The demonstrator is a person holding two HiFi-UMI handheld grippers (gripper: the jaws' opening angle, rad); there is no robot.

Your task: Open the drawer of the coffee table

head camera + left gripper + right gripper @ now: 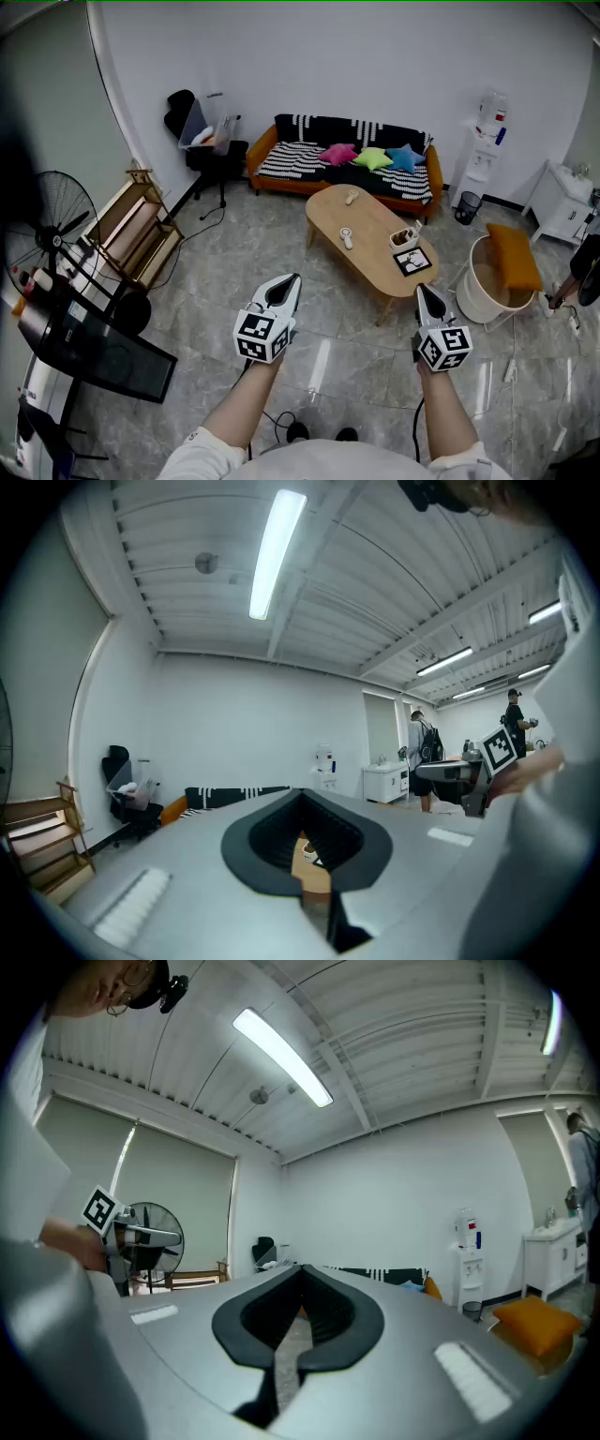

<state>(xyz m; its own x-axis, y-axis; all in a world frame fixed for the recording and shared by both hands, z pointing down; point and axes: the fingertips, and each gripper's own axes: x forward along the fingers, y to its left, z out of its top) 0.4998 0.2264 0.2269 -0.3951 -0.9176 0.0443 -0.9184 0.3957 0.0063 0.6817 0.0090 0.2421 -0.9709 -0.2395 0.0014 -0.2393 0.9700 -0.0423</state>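
Observation:
An oval light-wood coffee table (370, 234) stands ahead of me on the grey tiled floor, in front of a sofa. From here I cannot make out its drawer. Small white items and a black-and-white box (410, 255) lie on its top. My left gripper (292, 279) is held level in mid-air short of the table's near left side, shut and empty. To its right my right gripper (421, 290) hovers by the table's near end, also shut and empty. In the left gripper view the jaws (302, 792) meet at their tips, and the right gripper (302, 1267) looks the same.
A striped sofa (300, 159) with coloured cushions sits behind the table. A white basket with an orange cushion (511, 258) is to the right, a water dispenser (485, 136) behind it. On the left are a fan (52, 230), a wooden rack (136, 225) and a dark stand (98, 352).

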